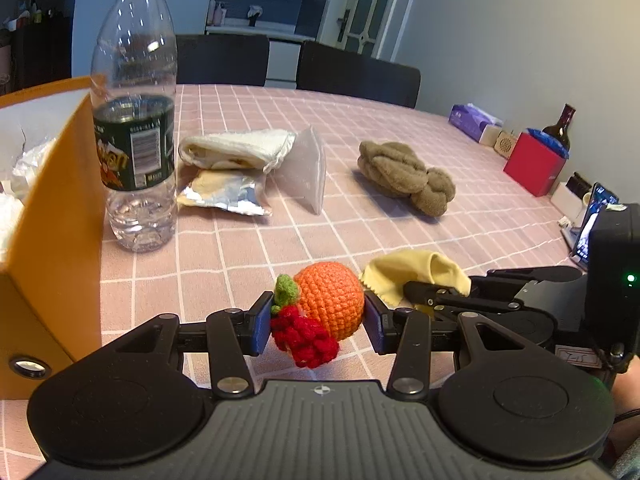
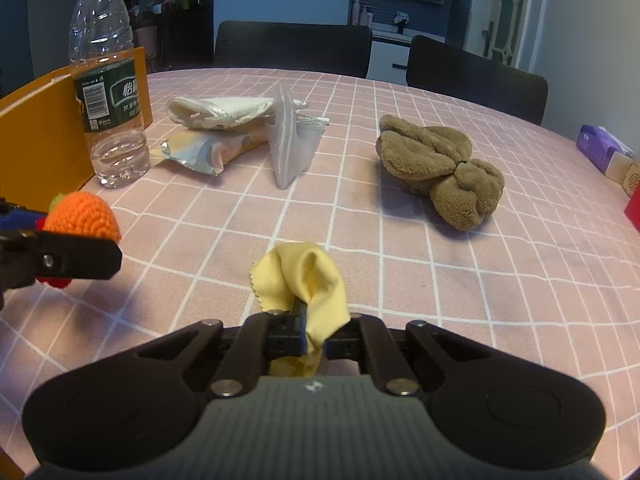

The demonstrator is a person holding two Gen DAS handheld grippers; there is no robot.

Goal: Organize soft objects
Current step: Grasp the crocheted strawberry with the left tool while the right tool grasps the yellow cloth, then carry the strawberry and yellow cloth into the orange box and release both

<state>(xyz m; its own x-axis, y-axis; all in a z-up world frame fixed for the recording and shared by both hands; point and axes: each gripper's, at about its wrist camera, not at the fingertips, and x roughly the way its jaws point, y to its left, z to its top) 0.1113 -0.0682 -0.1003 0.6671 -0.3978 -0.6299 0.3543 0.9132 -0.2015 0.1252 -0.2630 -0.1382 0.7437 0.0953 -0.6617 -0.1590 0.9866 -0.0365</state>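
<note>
My left gripper is shut on a crocheted toy: an orange fruit joined to a red berry with a green leaf, held just above the pink checked tablecloth. It shows again at the left edge of the right wrist view as the orange fruit. My right gripper is shut on a bunched yellow cloth, which also appears beside the left gripper as the yellow cloth. A brown plush towel lies further back on the right.
An orange box stands at the left with a clear water bottle beside it. Behind lie a folded white cloth, a foil packet and a grey pouch. A red box, tissue pack and phone line the right edge.
</note>
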